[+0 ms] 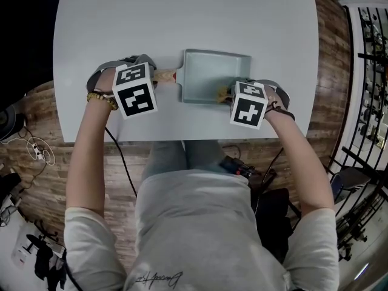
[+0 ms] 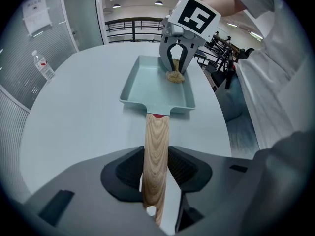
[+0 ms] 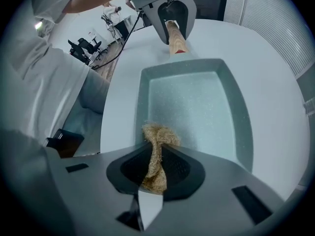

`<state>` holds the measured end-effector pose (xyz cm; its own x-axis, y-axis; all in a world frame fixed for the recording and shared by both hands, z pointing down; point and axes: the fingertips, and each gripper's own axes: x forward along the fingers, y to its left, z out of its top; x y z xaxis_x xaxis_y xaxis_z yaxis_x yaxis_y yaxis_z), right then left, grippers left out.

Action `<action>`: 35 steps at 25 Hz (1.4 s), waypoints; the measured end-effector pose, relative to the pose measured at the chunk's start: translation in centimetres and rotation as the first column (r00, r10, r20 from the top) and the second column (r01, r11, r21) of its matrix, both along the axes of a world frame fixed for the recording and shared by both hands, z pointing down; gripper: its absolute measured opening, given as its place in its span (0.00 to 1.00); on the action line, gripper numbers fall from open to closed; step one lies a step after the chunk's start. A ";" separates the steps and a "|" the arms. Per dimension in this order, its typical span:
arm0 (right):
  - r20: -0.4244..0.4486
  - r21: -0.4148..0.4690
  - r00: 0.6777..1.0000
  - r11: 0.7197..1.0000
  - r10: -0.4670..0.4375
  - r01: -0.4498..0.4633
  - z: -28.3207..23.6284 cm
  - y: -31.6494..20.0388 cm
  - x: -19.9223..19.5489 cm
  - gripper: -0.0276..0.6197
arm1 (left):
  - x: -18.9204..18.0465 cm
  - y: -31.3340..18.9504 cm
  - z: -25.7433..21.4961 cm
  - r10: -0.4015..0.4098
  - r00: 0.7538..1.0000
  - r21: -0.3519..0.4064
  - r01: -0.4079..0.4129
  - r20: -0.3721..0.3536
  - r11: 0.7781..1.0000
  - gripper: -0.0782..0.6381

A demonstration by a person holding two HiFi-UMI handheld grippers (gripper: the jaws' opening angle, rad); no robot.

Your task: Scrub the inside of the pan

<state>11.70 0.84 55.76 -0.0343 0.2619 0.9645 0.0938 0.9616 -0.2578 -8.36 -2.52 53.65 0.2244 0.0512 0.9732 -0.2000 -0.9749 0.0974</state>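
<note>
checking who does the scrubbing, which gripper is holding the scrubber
The right gripper: its jaws pinch the tan fibre scrubber inside the pan, while the left gripper clamps the wooden handle.

Pale short-sleeved T-shirt point(image 1: 200, 223) w/ small script print at chest; grey trousers point(image 1: 182, 156), prob. jeans. Gold-tone beaded bracelet point(image 1: 102, 99) on left wrist, dark strap point(image 1: 280, 109) on right. Grey-shelled left tongs point(image 2: 156, 168) & right tongs point(image 3: 155, 166): black ribbed pads point(image 2: 183, 168), 1 white cube point(image 1: 134, 90) w/ black square markers each.
</note>
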 end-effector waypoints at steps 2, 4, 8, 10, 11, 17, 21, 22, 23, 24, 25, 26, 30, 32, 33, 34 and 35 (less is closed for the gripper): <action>0.005 0.005 1.000 1.000 -0.016 0.016 0.0 0.0 0.0 0.15 | 0.0 0.1 0.0 0.015 1.000 -0.003 -0.015 0.003 1.000 0.32; 0.018 0.027 0.999 0.999 -0.030 0.030 0.0 -0.4 0.0 0.15 | 0.0 0.5 0.0 0.038 0.999 -0.008 -0.038 0.006 0.999 0.32; 0.037 0.104 0.999 0.995 -0.003 0.000 0.3 -3.6 -0.7 0.15 | 0.0 0.8 0.0 0.056 0.998 -0.002 -0.056 0.005 0.998 0.32; 0.049 0.128 0.999 0.991 0.023 -0.029 0.3 -5.6 -1.2 0.15 | 0.0 0.7 0.0 0.057 0.998 -0.001 -0.057 0.009 0.998 0.32; 0.055 0.138 0.998 0.990 0.037 -0.044 0.3 -6.4 -1.4 0.15 | 0.1 0.7 0.0 0.058 0.998 -0.001 -0.058 0.010 0.998 0.32; 0.076 0.172 0.992 0.978 0.105 -0.117 0.5 -9.9 -2.0 0.15 | 0.3 0.8 0.1 0.056 0.998 -0.001 -0.056 0.002 0.998 0.32; 0.066 0.185 0.992 0.976 0.105 -0.116 0.4 -9.8 -2.0 0.15 | 0.3 0.7 0.1 0.045 0.999 -0.003 -0.045 0.005 0.999 0.32; 0.059 0.183 0.994 0.977 0.096 -0.105 0.4 -9.5 -1.8 0.15 | 0.3 0.6 0.1 0.039 0.999 0.002 -0.039 0.008 0.999 0.32; 0.051 0.175 0.995 0.980 0.084 -0.092 0.3 -9.0 -1.6 0.15 | 0.3 0.4 0.1 0.035 0.999 0.007 -0.035 0.012 0.999 0.32; 0.043 0.161 0.997 0.984 0.071 -0.077 0.3 -8.3 -1.5 0.15 | 0.2 0.3 0.1 0.033 0.999 0.012 -0.034 0.015 0.999 0.32; 0.038 0.147 0.998 0.987 0.059 -0.064 0.3 -7.5 -1.3 0.15 | 0.2 0.2 0.1 0.034 0.999 0.013 -0.034 0.019 0.999 0.32; 0.035 0.133 0.998 0.990 0.049 -0.053 0.3 -6.7 -1.1 0.15 | 0.2 0.1 0.1 0.035 0.999 0.013 -0.036 0.022 0.999 0.32; 0.026 0.084 0.999 0.996 0.035 -0.037 0.1 -3.5 -0.5 0.15 | 0.3 -0.1 0.1 0.036 0.999 0.012 -0.036 0.022 0.999 0.32; 0.027 0.059 0.999 0.997 0.044 -0.045 0.1 -2.3 -0.5 0.15 | 0.1 -0.1 0.1 0.040 0.999 0.013 -0.041 0.021 0.999 0.32; 0.026 0.046 0.998 0.998 0.052 -0.053 0.0 -1.8 -0.5 0.15 | 0.1 -0.1 0.0 0.043 0.999 0.014 -0.043 0.020 0.999 0.32; 0.024 0.034 0.998 0.998 0.060 -0.061 0.0 -1.3 -0.6 0.15 | 0.0 -0.1 0.1 0.045 0.999 0.015 -0.046 0.019 0.999 0.32; 0.021 0.022 0.998 0.997 0.067 -0.068 0.1 -0.9 -0.6 0.15 | 0.0 -0.1 0.1 0.047 0.999 0.016 -0.047 0.020 0.999 0.32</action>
